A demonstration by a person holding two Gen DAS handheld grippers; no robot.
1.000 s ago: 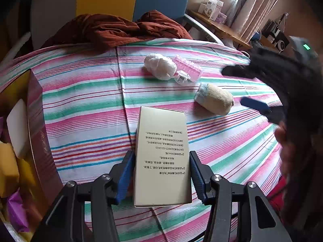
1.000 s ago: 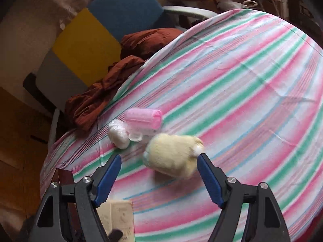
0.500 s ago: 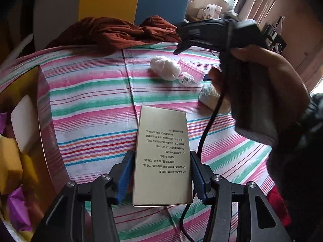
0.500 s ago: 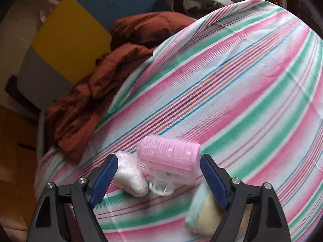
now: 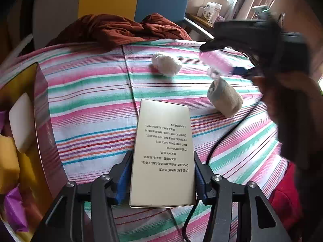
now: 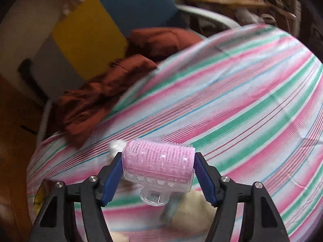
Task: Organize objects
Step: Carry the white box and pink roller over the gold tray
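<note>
Right gripper (image 6: 158,176): you are closing on the pink bristled plastic hair roller (image 6: 158,161); its round ends risk slipping out.
Left gripper (image 5: 161,178): you are clamping the pale gold printed cardboard box (image 5: 163,153).

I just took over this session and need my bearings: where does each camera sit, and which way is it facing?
Left wrist: on the left tongs, looking down along them over the striped cloth; they clamp a gold box. A hand with the right tongs shows at right.
Right wrist: on the right tongs, angled down at the cloth; they have just been closing and now press the pink hair roller.
Shared: roller, cloth, white ball, beige sock roll, rust-brown garment.
</note>
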